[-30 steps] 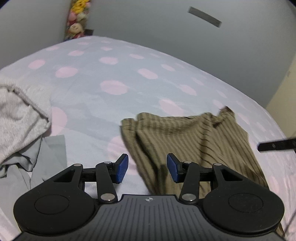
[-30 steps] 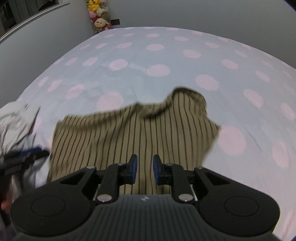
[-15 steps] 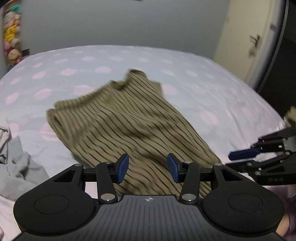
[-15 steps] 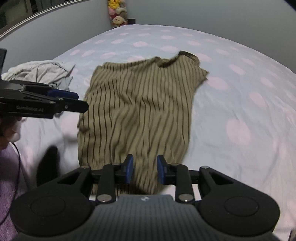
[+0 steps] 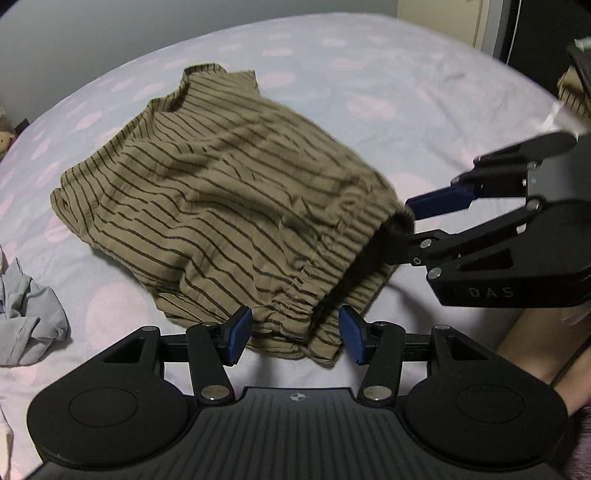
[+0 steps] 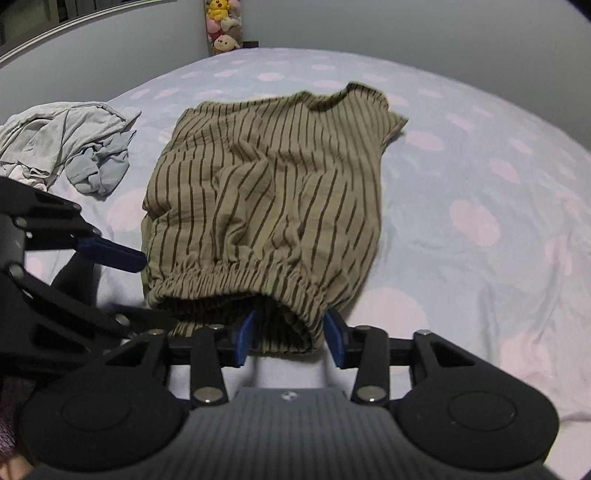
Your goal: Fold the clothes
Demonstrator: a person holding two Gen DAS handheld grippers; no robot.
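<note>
An olive garment with dark stripes (image 5: pixel 221 192) lies spread on the bed, its gathered elastic hem (image 6: pixel 236 277) toward me. My left gripper (image 5: pixel 295 334) is at one end of that hem. Its jaws are opening, with hem cloth between the pads but not pinched. My right gripper (image 6: pixel 291 338) is at the other end, jaws also opening, and the hem sags loosely between its blue pads. In the left wrist view the right gripper (image 5: pixel 410 225) comes in from the right at the hem's corner. In the right wrist view the left gripper (image 6: pixel 144 288) comes in from the left.
The bed has a lilac sheet with pink dots (image 6: pixel 480 184). A heap of grey clothes (image 6: pixel 62 136) lies left of the garment, also seen as grey clothes (image 5: pixel 29 317). Plush toys (image 6: pixel 221 26) hang at the far wall. A person's arm (image 5: pixel 535 339) is behind the right gripper.
The garment, rumpled and moving before, now lies stretched out on the sheet. Both grippers have drawn back to its elastic hem. The right jaws have widened, and the left view has rolled.
</note>
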